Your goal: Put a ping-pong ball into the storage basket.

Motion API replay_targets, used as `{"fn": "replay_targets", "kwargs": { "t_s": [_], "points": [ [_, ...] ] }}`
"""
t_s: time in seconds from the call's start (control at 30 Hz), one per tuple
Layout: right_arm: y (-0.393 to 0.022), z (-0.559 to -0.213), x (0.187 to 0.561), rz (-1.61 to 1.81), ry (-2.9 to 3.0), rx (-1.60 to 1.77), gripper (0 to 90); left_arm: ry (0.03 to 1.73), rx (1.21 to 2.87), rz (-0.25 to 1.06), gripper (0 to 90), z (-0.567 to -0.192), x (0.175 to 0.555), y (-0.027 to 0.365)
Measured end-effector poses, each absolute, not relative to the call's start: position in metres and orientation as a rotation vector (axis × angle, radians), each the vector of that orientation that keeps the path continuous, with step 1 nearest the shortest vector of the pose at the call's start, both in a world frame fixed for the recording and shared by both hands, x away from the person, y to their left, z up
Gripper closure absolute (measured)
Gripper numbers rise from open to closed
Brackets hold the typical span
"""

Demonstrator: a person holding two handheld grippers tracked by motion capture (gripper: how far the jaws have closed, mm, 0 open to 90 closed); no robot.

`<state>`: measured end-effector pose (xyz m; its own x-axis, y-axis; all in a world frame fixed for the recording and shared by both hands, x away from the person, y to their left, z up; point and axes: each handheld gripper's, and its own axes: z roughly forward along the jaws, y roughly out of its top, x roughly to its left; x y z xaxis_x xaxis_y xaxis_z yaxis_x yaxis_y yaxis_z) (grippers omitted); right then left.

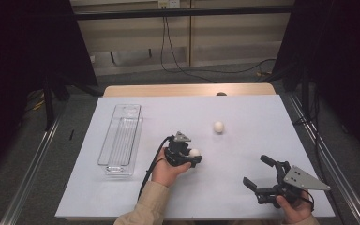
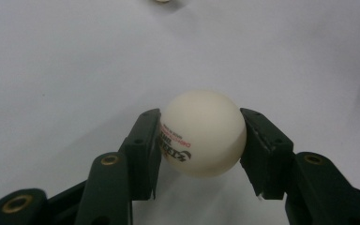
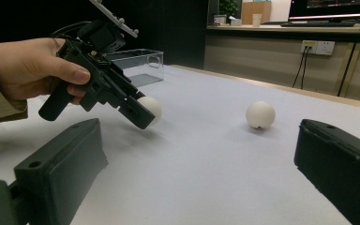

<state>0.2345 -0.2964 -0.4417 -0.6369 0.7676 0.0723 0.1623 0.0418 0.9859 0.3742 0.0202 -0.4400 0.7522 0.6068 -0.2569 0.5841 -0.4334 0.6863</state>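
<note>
A white ping-pong ball (image 2: 202, 132) with black and red print sits between the black jaws of my left gripper (image 1: 191, 156), which is shut on it just above the white table sheet. The same held ball (image 1: 194, 152) and ball (image 3: 151, 108) show in the high view and the right gripper view. A second white ball (image 1: 219, 127) lies loose on the sheet farther back, also seen as the loose ball (image 3: 260, 115). My right gripper (image 1: 257, 172) rests at the front right, jaws wide open and empty.
A clear plastic tray (image 1: 120, 139) stands lengthwise on the left part of the white sheet (image 1: 253, 112), with its clear wall (image 3: 140, 63) behind the left hand. A wooden table edge (image 1: 187, 90) runs along the back. Cables hang on the far wall.
</note>
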Motion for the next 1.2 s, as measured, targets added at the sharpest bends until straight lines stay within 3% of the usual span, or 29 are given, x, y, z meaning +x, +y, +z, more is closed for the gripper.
{"fn": "replay_targets", "kwargs": {
  "t_s": [1.2],
  "points": [
    [-0.296,-0.442,0.234,1.635,1.841,0.934,1.3,0.911,2.127,0.045,51.1,-0.420,0.379,0.039]
  ]
}}
